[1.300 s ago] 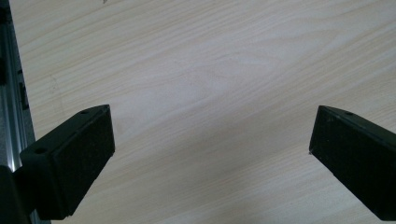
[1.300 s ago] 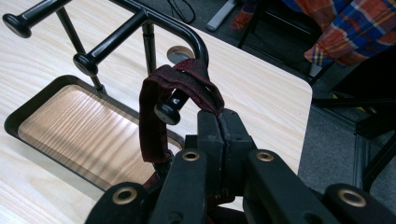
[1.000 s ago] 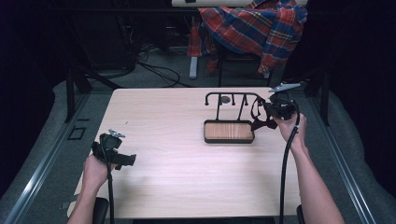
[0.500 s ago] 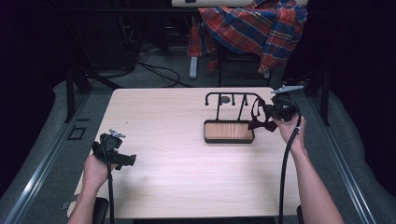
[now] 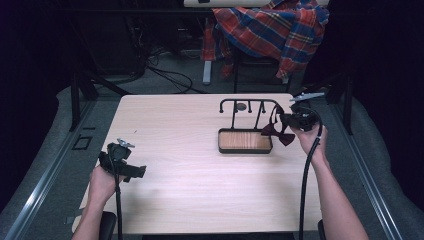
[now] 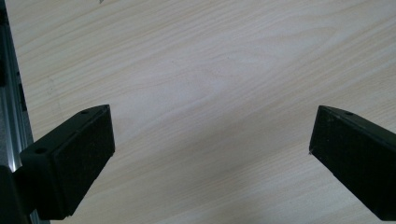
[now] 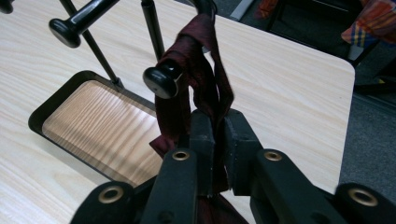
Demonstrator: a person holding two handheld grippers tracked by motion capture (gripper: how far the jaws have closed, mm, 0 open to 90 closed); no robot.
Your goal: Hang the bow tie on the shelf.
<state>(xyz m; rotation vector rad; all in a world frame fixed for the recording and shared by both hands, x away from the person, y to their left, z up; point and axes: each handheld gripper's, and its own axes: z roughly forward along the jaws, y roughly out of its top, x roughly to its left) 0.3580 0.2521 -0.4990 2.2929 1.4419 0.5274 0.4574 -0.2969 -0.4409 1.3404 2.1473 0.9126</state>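
Bow tie position: the dark red bow tie (image 7: 196, 84) is seen between the jaws of the right gripper (image 7: 217, 126), its strap looped over a knobbed peg of the black stand (image 5: 248, 105), at the stand's right end, above the table (image 5: 175, 190).
Right gripper: the jaws are nearly closed and have just been opening slightly; the strap fabric is still pinched between the pads.
Bow tie look: maroon cloth, folded strap, bow hanging beside the stand's wooden tray (image 5: 245, 141).
Left gripper: the left gripper (image 6: 210, 154) is held wide open over bare wood near the table's left edge, with nothing gripped.
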